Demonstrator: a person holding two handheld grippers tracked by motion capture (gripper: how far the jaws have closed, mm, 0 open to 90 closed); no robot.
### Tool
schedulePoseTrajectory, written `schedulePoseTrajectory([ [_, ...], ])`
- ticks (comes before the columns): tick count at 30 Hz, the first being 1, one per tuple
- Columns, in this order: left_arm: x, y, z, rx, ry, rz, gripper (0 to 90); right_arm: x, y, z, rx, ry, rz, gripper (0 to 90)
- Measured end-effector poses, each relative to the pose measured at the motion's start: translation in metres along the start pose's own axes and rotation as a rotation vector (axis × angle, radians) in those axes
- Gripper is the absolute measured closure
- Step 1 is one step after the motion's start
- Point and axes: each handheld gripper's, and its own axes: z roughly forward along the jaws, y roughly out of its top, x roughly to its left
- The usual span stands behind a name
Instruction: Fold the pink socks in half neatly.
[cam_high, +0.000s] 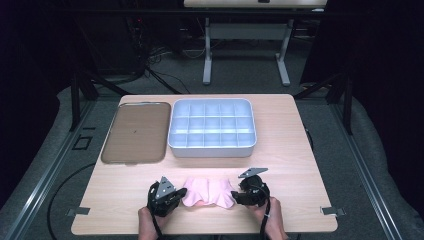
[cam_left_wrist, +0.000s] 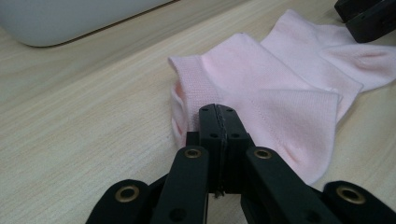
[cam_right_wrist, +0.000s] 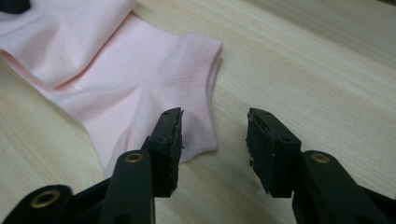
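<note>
left gripper (cam_left_wrist: 218, 114), its black jaws pressed together, pinches the near edge of the pale pink knitted sock pair (cam_left_wrist: 280, 93) lying flat on the light wood table (cam_high: 300, 135), just in front of the white compartment tray (cam_high: 212, 127). right gripper (cam_right_wrist: 215, 135) stands with jaws apart at the opposite end, one jaw over the fabric and nothing clamped. soft, light, limp cloth (likely to sag and fold), best pinched at the ribbed cuff (cam_right_wrist: 198, 60).

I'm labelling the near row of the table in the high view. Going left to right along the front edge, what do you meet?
left gripper → pink socks → right gripper
</note>
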Motion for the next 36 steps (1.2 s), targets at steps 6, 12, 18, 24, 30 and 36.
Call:
schedulePoseTrajectory([
  [6, 0.000, 0.000, 0.000, -0.001, 0.000, -0.001, 89.8, 0.009, -0.001, 0.001, 0.005, -0.034, -0.072, 67.9],
  [12, -0.001, 0.000, 0.000, 0.000, 0.001, 0.001, 89.8, 0.007, -0.002, 0.000, -0.001, -0.001, -0.060, 82.5],
  [18, 0.000, 0.000, 0.000, -0.002, -0.001, 0.001, 89.8, 0.003, -0.005, 0.000, -0.028, 0.034, -0.022, 84.4],
  [24, 0.000, 0.000, 0.000, -0.001, 0.000, 0.000, 89.8, 0.003, -0.003, -0.008, -0.056, 0.064, -0.002, 84.6],
  [30, -0.001, 0.000, 0.000, -0.001, 0.004, 0.004, 89.8, 0.006, 0.006, -0.021, -0.094, 0.090, -0.007, 84.6],
  [36, -0.001, 0.000, 0.000, -0.001, 0.004, 0.004, 89.8, 0.008, 0.015, -0.028, -0.104, 0.126, -0.012, 84.6],
])
